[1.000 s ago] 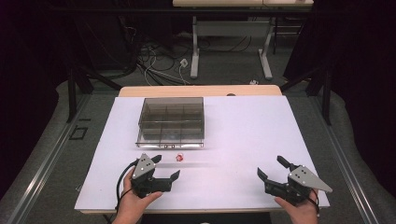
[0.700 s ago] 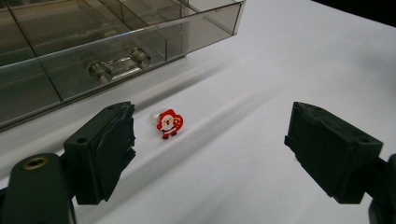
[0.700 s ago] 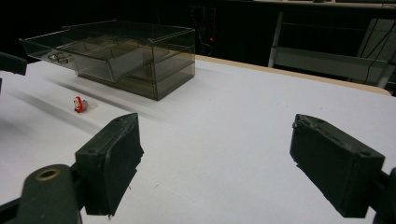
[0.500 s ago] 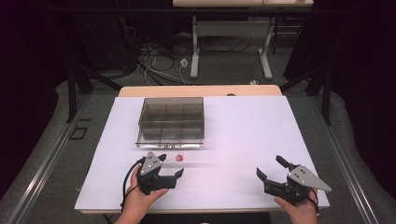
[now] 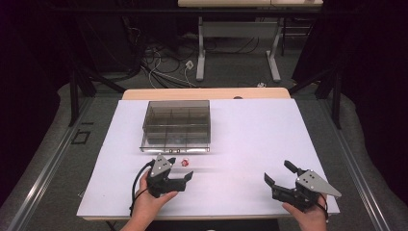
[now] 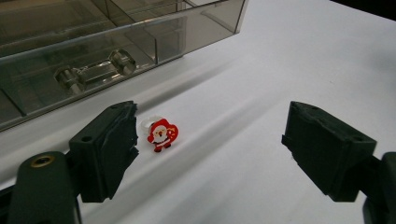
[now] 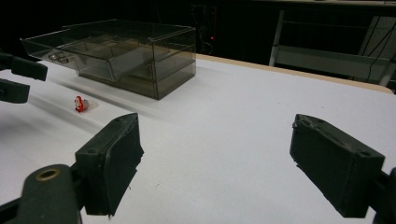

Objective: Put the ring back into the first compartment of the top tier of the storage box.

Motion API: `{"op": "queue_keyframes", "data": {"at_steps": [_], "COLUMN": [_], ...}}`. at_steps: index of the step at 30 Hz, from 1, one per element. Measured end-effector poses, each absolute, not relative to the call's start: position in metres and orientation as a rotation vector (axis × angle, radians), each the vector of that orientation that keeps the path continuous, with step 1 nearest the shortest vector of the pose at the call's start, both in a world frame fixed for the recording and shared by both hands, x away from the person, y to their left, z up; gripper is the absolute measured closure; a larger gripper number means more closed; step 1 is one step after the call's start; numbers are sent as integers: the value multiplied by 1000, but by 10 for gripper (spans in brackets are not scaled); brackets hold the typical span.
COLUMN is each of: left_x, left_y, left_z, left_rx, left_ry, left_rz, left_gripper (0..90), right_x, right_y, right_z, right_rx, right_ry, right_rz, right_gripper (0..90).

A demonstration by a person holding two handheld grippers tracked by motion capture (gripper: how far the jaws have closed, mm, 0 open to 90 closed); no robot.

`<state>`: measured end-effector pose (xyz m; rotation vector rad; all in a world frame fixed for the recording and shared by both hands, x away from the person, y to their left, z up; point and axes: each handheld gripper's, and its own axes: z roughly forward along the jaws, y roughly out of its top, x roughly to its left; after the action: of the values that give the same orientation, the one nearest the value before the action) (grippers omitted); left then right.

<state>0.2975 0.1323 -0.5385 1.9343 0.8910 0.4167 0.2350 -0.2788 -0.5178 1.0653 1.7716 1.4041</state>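
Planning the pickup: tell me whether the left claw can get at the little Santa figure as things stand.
Probably yes. The left claw is open, and the Santa figure lies on the bare white table just ahead of it, close to one jaw. The clear box sits behind it, apart, so nothing blocks the way.

The white worktop sits on a wooden table whose edge shows at 12 o'clock. Grey carpet surrounds it, with metal rails running along 9 and 3 o'clock. Beyond, at 12 o'clock, a white-legged desk stands over tangled cables. Dark curtains close in both sides; the room is dim.
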Motion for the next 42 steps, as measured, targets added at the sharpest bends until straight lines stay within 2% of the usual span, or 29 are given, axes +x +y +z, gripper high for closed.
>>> {"op": "queue_keyframes", "data": {"at_steps": [29, 30, 42], "left_x": [324, 324, 331], "left_y": [115, 115, 113], "left_z": [-556, -556, -560], "left_rx": [1978, 1978, 2000], "left_ry": [1061, 1061, 1100], "left_rz": [423, 423, 407], "left_gripper": [260, 308, 358], "right_x": [235, 235, 235], "right_y": [-280, -280, -280], "right_z": [-517, -517, -517], "right_rx": [1071, 1071, 1068], "right_ry": [1777, 1777, 1783], "right_rz": [1410, 1410, 1414], "right_gripper": [159, 159, 159]}}
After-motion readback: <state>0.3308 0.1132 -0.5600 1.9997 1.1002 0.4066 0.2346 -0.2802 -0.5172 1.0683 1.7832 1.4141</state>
